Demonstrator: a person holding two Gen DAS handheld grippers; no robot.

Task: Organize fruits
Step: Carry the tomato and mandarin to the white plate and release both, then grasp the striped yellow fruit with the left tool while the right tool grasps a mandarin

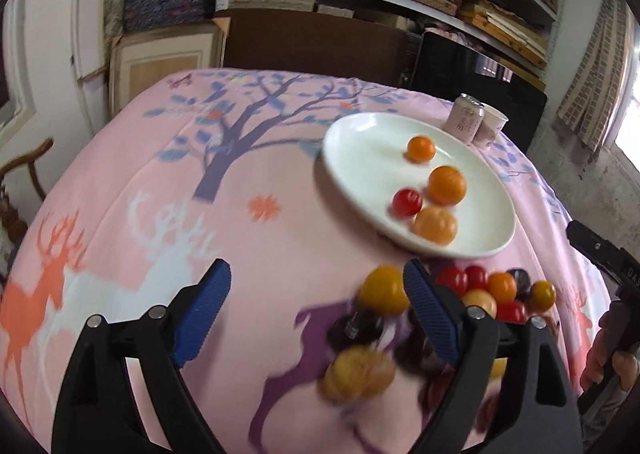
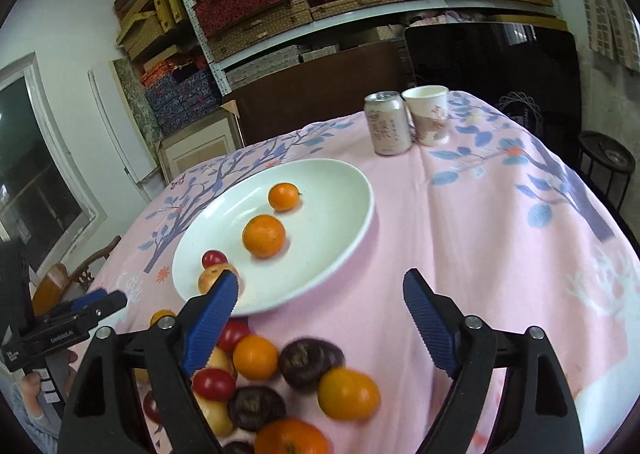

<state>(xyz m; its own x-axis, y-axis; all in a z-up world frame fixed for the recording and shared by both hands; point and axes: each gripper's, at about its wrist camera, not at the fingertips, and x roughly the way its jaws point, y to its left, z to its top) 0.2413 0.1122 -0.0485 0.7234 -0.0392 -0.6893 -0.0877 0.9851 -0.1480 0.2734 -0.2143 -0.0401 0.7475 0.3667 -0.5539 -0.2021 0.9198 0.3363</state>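
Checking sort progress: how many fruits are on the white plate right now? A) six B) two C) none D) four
D: the white plate holds four pieces: three orange fruits, e.g., and one small red one; the left wrist view shows the same count, and the other fruits lie in a pile on the pink cloth.

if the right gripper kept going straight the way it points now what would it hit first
Probably bare pink tablecloth just right of the white plate. The right gripper has its jaws open and empty, and the gap frames the plate's near-right rim, so it might clip that; depth is unclear.
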